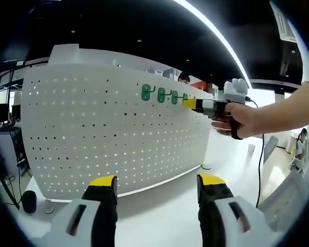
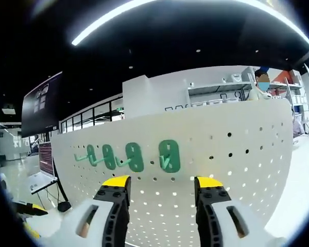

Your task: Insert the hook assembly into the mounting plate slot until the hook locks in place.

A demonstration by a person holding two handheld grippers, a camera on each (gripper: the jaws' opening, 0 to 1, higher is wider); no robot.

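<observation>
A white pegboard mounting plate [image 1: 108,128] stands upright on a white table [image 1: 159,216]. Several green hooks hang in a row near its top edge, the first [image 1: 147,91] on the left and the last [image 1: 185,96] by the right gripper. A hand [image 1: 244,121] holds my right gripper [image 1: 190,103] with its yellow tips close to that last hook. In the right gripper view the plate [image 2: 237,159] is near, the green hooks [image 2: 169,155] sit just above my right gripper [image 2: 162,182], which is open and empty. My left gripper [image 1: 157,181] is open, empty, well back from the plate.
A small black round object [image 1: 29,200] lies by the plate's left foot. A cable [image 1: 259,170] hangs from the right gripper. Behind the plate are a person [image 2: 262,82] and shelves [image 2: 216,92]. A laptop [image 2: 41,170] sits off to the left.
</observation>
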